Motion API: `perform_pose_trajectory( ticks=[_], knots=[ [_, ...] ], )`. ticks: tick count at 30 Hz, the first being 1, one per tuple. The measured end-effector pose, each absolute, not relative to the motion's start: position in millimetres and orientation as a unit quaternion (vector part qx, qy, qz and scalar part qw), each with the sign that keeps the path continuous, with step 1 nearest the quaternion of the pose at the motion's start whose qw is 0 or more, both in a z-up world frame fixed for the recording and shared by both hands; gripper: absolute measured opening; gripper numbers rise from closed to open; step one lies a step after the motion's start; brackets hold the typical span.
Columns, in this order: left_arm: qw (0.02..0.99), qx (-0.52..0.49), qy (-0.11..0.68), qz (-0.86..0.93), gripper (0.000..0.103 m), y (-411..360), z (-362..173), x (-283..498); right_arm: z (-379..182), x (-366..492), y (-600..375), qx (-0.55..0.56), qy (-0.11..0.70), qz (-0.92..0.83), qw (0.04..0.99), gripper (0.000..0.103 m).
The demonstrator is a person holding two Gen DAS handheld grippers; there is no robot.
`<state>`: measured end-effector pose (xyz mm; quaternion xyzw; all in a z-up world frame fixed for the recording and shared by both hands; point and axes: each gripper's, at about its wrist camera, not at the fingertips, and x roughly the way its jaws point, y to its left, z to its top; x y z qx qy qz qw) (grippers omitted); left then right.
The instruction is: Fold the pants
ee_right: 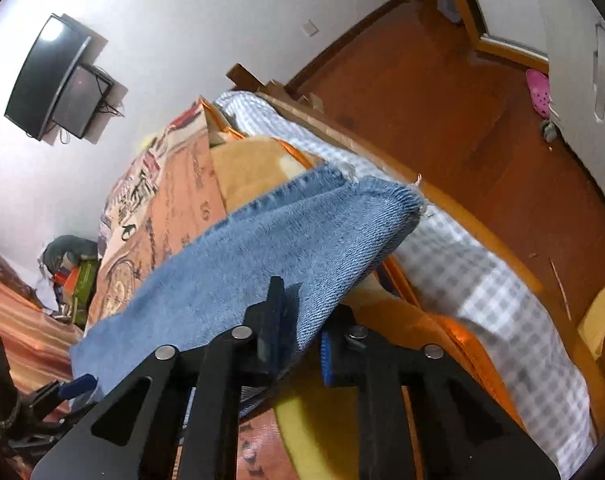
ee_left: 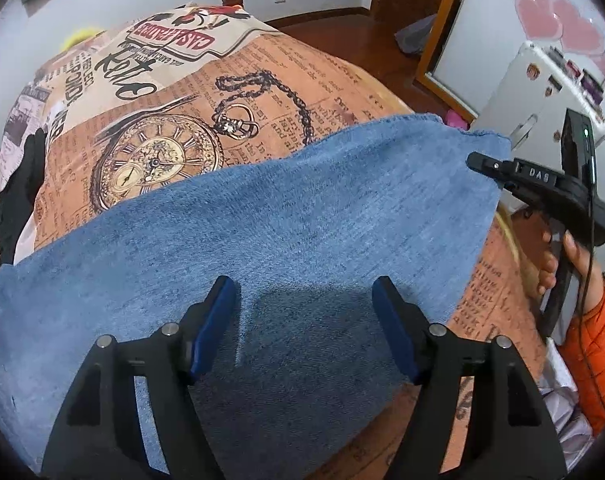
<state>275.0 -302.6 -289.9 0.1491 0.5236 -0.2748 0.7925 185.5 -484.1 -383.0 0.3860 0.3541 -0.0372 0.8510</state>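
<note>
The blue denim pants (ee_left: 262, 240) lie across a bed with a printed cover (ee_left: 262, 80). My left gripper (ee_left: 304, 304) is open and empty, its blue pads just above the denim near the front. My right gripper (ee_left: 482, 164) is at the right, shut on the hem end of the pants and holding it up off the bed. In the right wrist view the right gripper (ee_right: 302, 320) clamps the folded denim edge (ee_right: 302, 240), and the frayed hem (ee_right: 406, 196) hangs beyond it. The left gripper's blue pad (ee_right: 78, 384) shows at the lower left.
A black garment (ee_left: 22, 192) lies at the bed's left edge. A white fridge (ee_left: 542, 92) and a door frame stand to the right on the wooden floor (ee_right: 442, 100). A checked sheet (ee_right: 482, 280) and an orange blanket hang off the bed's side. Slippers lie on the floor.
</note>
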Motion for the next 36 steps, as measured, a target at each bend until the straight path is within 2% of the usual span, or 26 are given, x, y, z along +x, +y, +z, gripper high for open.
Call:
perform_pose_trajectory(
  ticks=[11, 23, 30, 36],
  knots=[
    [0.835, 0.122, 0.469, -0.260, 0.071, -262.1, -236.1, 272.9, -283.0, 175.3, -463.3, 0.309, 0.270, -0.002, 0.912, 0.009],
    [0.879, 0.079, 0.414, -0.221, 0.071, -176.8, -187.4, 265.7, -190.1, 187.8, -370.9, 0.229, 0.201, 0.110, 0.946, 0.008],
    [0.896, 0.063, 0.393, -0.196, 0.071, -118.0, -176.0, 254.6, -180.7, 206.9, -302.7, 0.188, 0.207, 0.167, 0.945, 0.008],
    [0.905, 0.050, 0.387, -0.169, 0.071, -72.8, -177.8, 247.9, -193.7, 224.3, -247.3, 0.150, 0.242, 0.215, 0.934, 0.008]
  ],
)
